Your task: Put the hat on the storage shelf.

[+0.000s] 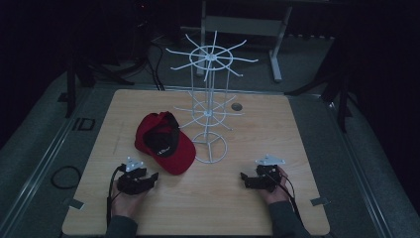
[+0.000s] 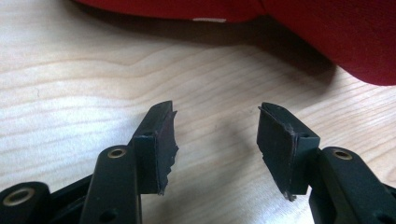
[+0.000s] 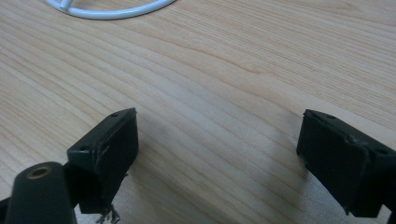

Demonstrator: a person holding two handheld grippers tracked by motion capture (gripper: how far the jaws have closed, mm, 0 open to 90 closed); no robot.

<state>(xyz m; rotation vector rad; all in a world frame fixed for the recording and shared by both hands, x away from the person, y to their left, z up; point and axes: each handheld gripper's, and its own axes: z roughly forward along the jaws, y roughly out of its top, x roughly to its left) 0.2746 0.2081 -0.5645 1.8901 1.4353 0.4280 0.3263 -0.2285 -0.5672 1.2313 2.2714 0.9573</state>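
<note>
A red cap point(image 1: 165, 142) with a black lining lies upside down on the wooden table point(image 1: 247, 134), left of centre. A white wire rack point(image 1: 210, 99) with spoke arms stands beside it on a ring base point(image 1: 212, 147). My left gripper point(image 1: 152, 177) rests on the table just in front of the cap, open and holding nothing; the cap's red brim point(image 2: 327, 32) lies close ahead of its jaws. My right gripper point(image 1: 243, 176) sits at the front right, open wide over bare wood point(image 3: 219, 93). Part of the rack's ring base point(image 3: 112, 10) curves ahead of it.
A small dark round spot point(image 1: 236, 106) marks the table behind the rack. A coiled cable point(image 1: 65, 176) lies on the grey floor to the left. Metal frame legs point(image 1: 277, 54) stand beyond the table's far edge.
</note>
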